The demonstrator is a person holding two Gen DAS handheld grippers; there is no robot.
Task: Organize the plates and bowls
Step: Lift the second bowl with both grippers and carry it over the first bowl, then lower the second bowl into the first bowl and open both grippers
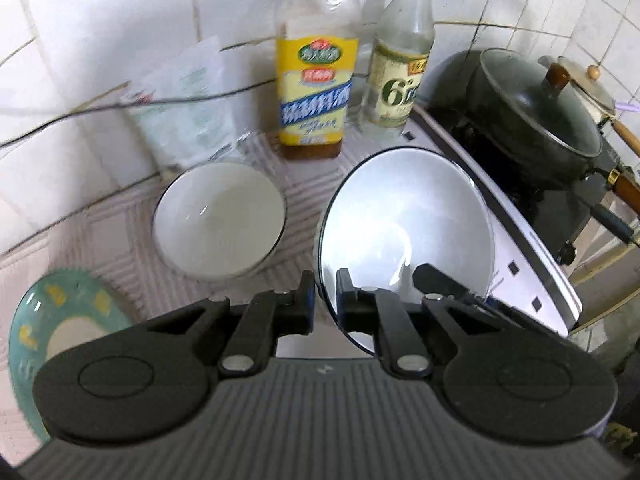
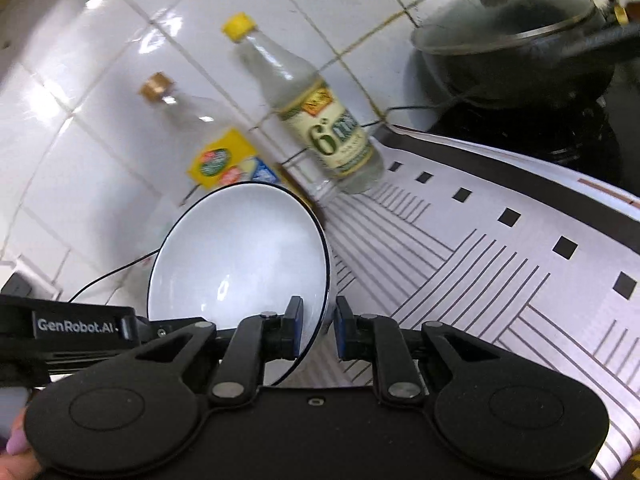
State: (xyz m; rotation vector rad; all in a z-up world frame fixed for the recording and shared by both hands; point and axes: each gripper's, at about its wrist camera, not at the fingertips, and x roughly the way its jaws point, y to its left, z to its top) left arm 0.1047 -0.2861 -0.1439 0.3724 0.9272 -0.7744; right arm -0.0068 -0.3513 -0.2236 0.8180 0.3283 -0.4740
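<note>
A white bowl with a dark rim is held tilted above the counter. My left gripper is shut on its near rim, one finger inside and one outside. The same bowl shows in the right wrist view, and my right gripper is shut on its right rim. A second white bowl stands upright on the counter, left of the held one. A teal plate with yellow marks lies at the near left, partly hidden by my left gripper.
Two bottles and a paper packet stand against the tiled wall. A black lidded pot sits on the stove at the right. A patterned white mat covers the counter. A thin cable runs along the wall.
</note>
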